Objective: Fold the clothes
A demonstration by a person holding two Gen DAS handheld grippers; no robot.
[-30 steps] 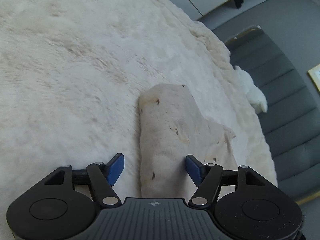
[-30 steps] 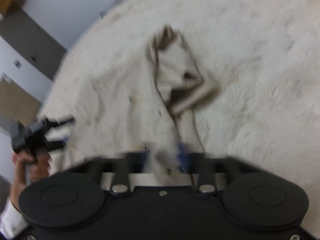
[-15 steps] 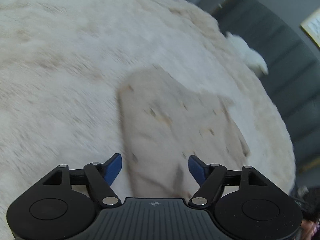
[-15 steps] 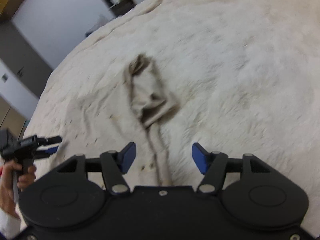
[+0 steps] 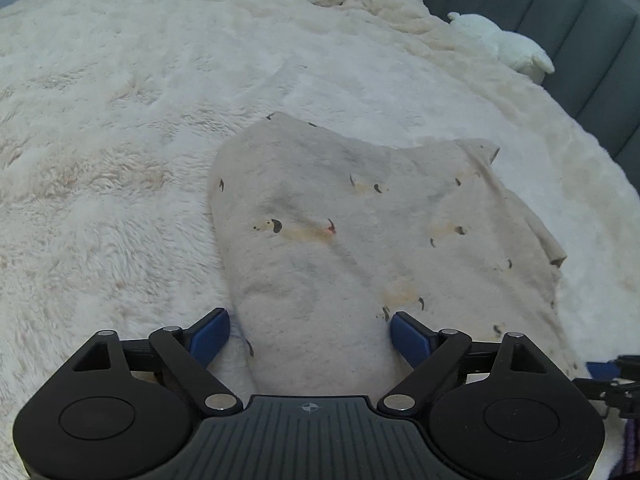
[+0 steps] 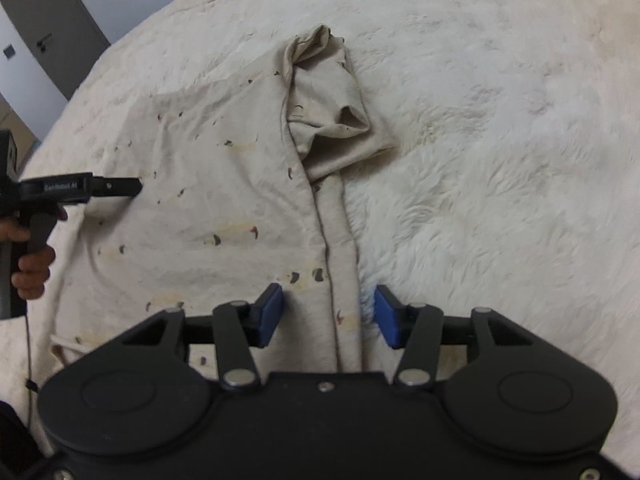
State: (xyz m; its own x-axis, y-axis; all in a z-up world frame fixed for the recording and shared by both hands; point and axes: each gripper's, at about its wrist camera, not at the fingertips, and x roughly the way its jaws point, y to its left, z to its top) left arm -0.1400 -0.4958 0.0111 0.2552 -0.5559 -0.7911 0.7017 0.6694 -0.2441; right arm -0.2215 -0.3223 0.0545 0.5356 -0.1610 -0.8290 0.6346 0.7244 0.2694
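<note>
A beige garment (image 5: 360, 232) with small dark prints lies on a fluffy white blanket (image 5: 120, 120). My left gripper (image 5: 310, 334) is open, its blue pads either side of the garment's near edge. In the right wrist view the garment (image 6: 208, 184) lies spread to the left, with a crumpled sleeve (image 6: 332, 100) folded over its right side. My right gripper (image 6: 328, 316) is open over the folded right edge. The left gripper (image 6: 116, 188) shows at the left, held by a hand.
A grey padded headboard (image 5: 580, 32) runs along the right, with a white plush toy (image 5: 504, 42) against it. A grey door (image 6: 48, 12) and wall stand beyond the bed's far left edge. The right gripper's tip (image 5: 608, 376) shows at the lower right.
My right gripper has opened and let go of the garment edge. Both grippers have moved closer over the garment, and the left view has swung toward the headboard.
</note>
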